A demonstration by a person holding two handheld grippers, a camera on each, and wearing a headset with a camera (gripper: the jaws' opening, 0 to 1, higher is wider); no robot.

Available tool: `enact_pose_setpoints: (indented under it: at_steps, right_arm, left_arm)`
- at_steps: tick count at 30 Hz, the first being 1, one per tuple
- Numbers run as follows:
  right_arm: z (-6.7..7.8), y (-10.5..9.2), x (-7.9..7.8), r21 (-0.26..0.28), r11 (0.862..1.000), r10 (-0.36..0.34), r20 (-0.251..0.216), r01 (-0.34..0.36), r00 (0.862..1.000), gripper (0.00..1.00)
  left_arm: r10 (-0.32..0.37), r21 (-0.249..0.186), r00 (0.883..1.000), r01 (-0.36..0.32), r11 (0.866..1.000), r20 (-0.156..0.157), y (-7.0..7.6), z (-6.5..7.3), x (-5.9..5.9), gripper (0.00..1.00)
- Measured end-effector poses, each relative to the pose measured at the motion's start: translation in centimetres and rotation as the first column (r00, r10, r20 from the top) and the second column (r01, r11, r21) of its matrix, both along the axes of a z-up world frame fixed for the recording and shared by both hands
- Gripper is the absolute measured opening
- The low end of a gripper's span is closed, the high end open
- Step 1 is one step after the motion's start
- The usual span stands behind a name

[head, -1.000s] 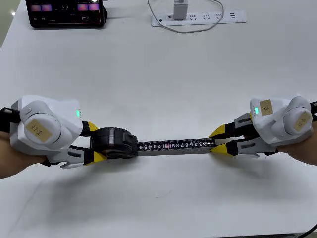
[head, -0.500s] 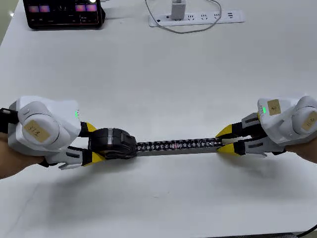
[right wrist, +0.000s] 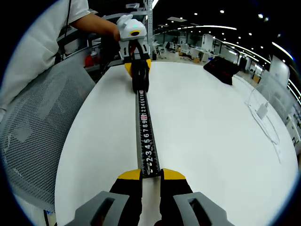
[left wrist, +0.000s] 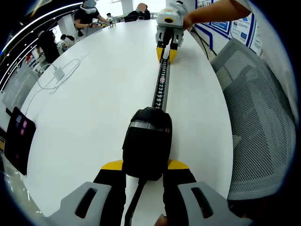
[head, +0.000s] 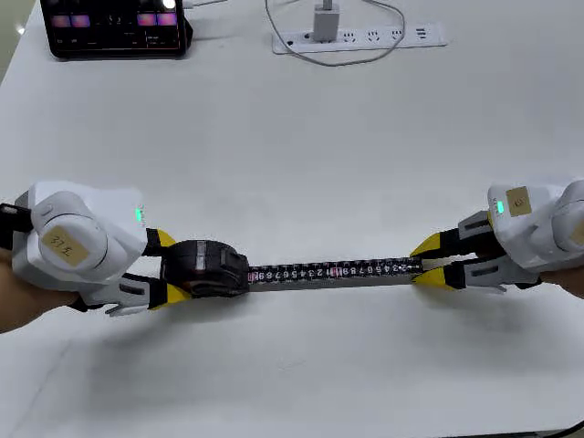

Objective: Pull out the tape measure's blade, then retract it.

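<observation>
Jaws: left gripper (head: 172, 266) is clamped around the tape measure (head: 212, 266), right gripper (head: 427, 263) is pinching the blade (head: 333, 271) at its tip
Tape measure: one, black, sitting on the white table (head: 301, 146) near its front edge
Blade: one, stretched flat between the two grippers, numbers up
Grippers: two, well apart
Open room: loads of bare tabletop behind the blade
Far edge: one power strip (head: 365, 37), one black device (head: 114, 25) with a lit screen
</observation>
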State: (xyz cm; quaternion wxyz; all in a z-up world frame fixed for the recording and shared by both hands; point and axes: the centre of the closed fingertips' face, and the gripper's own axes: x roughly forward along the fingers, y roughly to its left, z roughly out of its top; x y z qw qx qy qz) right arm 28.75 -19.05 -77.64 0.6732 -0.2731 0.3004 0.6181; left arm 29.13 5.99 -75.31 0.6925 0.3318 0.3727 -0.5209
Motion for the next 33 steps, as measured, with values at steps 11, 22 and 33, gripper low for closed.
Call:
enact_pose_setpoints:
  at_steps: [11, 22, 33]
  right_arm:
    - [0.2, -1.3, -0.1, -0.018, 1.0, -0.007, -0.003, 0.006, 1.0, 0.1]
    - [0.2, -2.4, -0.1, -0.038, 0.999, -0.017, -0.001, 0.017, 1.0, 0.1]
    - [0.3, -2.6, -0.1, -0.05, 0.998, -0.032, -0.01, 0.032, 0.999, 0.1]
  left_arm:
    - [-0.002, 0.002, 1.0, 0.002, 1.0, 0.0, 0.0, 0.0, 0.0, 0.24]
    - [-0.005, 0.006, 1.0, 0.005, 1.0, 0.005, 0.0, 0.0, -0.1, 0.24]
    - [-0.002, 0.017, 1.0, 0.002, 1.0, 0.018, 0.0, 0.0, -0.1, 0.25]
